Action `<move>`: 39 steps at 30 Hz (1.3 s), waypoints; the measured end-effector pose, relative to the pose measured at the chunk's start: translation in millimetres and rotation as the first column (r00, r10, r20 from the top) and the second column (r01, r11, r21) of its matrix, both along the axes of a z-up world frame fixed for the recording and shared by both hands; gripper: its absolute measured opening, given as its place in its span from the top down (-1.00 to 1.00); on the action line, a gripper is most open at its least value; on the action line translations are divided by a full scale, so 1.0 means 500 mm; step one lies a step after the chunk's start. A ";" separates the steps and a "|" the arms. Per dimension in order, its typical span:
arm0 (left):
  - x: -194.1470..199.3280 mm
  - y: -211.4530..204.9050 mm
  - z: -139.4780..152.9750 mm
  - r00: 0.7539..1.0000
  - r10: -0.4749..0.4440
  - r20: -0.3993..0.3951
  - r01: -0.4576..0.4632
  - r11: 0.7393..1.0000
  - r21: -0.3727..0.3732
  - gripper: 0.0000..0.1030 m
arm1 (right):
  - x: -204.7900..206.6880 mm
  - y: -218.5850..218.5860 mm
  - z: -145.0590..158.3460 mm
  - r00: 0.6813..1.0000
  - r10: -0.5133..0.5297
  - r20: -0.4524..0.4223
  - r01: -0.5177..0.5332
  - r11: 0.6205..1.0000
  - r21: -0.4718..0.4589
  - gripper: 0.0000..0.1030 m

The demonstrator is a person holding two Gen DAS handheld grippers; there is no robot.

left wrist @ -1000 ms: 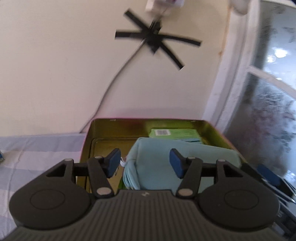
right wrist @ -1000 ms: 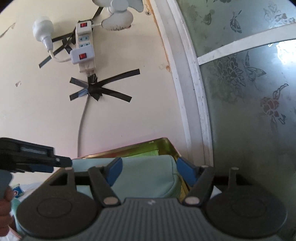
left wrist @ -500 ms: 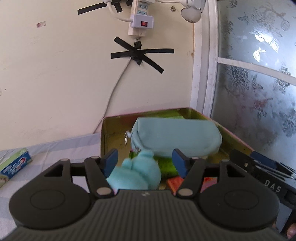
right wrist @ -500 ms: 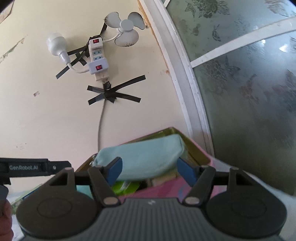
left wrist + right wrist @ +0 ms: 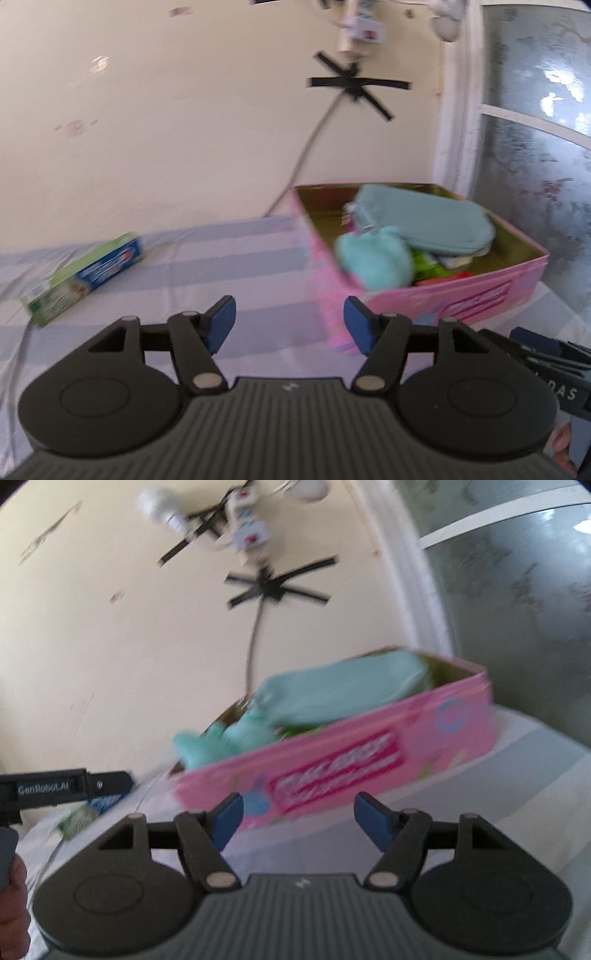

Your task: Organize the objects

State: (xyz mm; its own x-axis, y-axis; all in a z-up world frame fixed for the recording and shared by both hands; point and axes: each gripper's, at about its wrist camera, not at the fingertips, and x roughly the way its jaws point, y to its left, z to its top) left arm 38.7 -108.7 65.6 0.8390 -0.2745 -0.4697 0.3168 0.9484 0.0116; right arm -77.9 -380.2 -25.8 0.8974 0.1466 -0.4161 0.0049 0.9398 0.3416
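Counted on the pale striped cloth (image 5: 229,254): one open pink rectangular tin box (image 5: 454,295), and one green-and-blue cardboard toothpaste carton (image 5: 85,277) lying well apart from it. Inside the box: one long light-blue fabric pouch (image 5: 424,221), one fluffy turquoise bundle (image 5: 376,262), plus green and red items too hidden to count. Also two black two-finger grippers with blue pads, left (image 5: 290,326) and right (image 5: 298,821).

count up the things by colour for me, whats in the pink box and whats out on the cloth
Light blue, in the pink box: 2, a zip pouch and a fluffy item
Bright green, in the box under them: 1
Red, in the box: 1
Green and blue toothpaste carton on the striped cloth: 1
Total: 5, more may be hidden beneath.
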 end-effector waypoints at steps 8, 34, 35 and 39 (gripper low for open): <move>0.012 0.121 -0.040 0.993 0.104 -0.046 -0.105 0.994 -0.006 -0.29 | 0.011 0.095 -0.014 0.996 0.072 -0.061 -0.074 0.997 -0.034 -0.33; -0.001 0.044 -0.092 0.999 0.032 -0.023 -0.033 0.998 -0.046 -0.30 | -0.019 0.002 -0.008 0.977 -0.181 0.116 0.187 0.981 -0.041 -0.41; 0.000 0.040 -0.096 0.999 0.035 -0.027 -0.037 0.998 -0.043 -0.30 | -0.017 0.000 -0.009 0.978 -0.175 0.111 0.180 0.983 -0.036 -0.41; 0.007 0.030 -0.112 0.998 0.041 -0.046 -0.043 0.999 -0.033 -0.30 | -0.016 0.000 -0.012 0.982 -0.150 0.112 0.155 0.987 -0.034 -0.43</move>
